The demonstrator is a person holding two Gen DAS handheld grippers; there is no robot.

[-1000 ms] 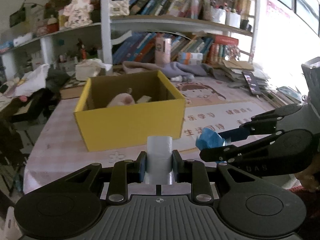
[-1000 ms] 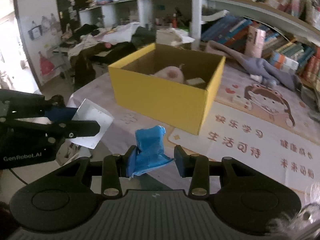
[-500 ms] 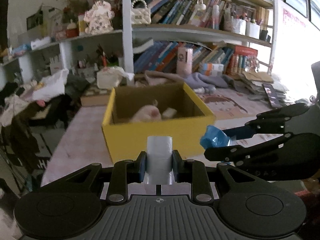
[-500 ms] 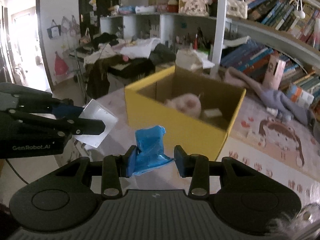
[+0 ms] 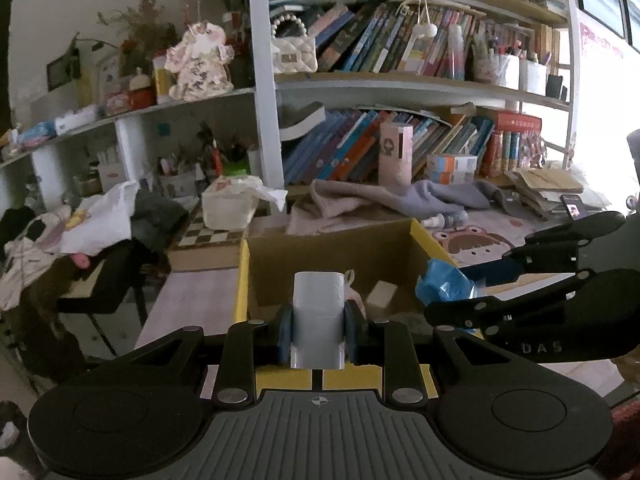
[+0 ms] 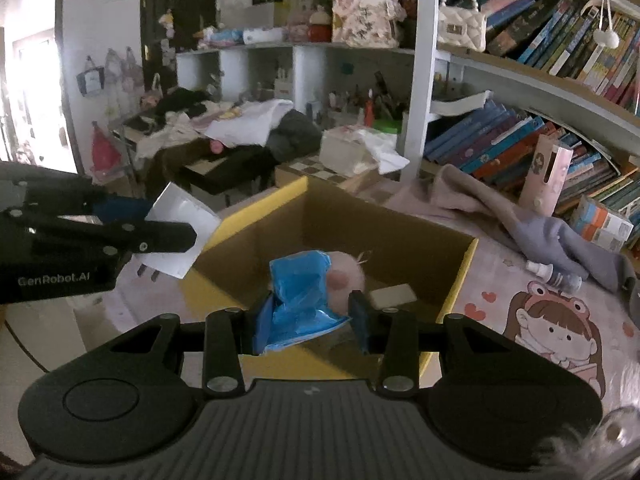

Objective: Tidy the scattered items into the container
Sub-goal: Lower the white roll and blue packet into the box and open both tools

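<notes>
A yellow cardboard box [image 5: 242, 280] stands open just ahead, with a pink fluffy ball [image 6: 347, 276] and a small pale block [image 6: 394, 294] inside. My left gripper [image 5: 318, 330] is shut on a white plug-like block [image 5: 318, 308], held over the box's near wall. Its prongs show in the right wrist view, where the block [image 6: 182, 216] sits in the left gripper [image 6: 170, 226] by the box's left corner. My right gripper [image 6: 310, 316] is shut on a crumpled blue plastic bag [image 6: 300, 296] above the box [image 6: 460, 280] opening. From the left the bag [image 5: 440, 282] hangs at the box's right wall.
Behind the box lie a tissue box [image 5: 228, 208], a chequered board and a grey cloth [image 6: 560, 232]. A small spray bottle [image 6: 554, 274] rests on the cartoon mat [image 6: 556, 332] at right. Full bookshelves stand at the back. A dark chair heaped with clothes [image 5: 100, 232] is left of the table.
Both grippers have moved forward to the yellow box, from short of its front wall to over its near edge and opening. Each keeps its hold on its item.
</notes>
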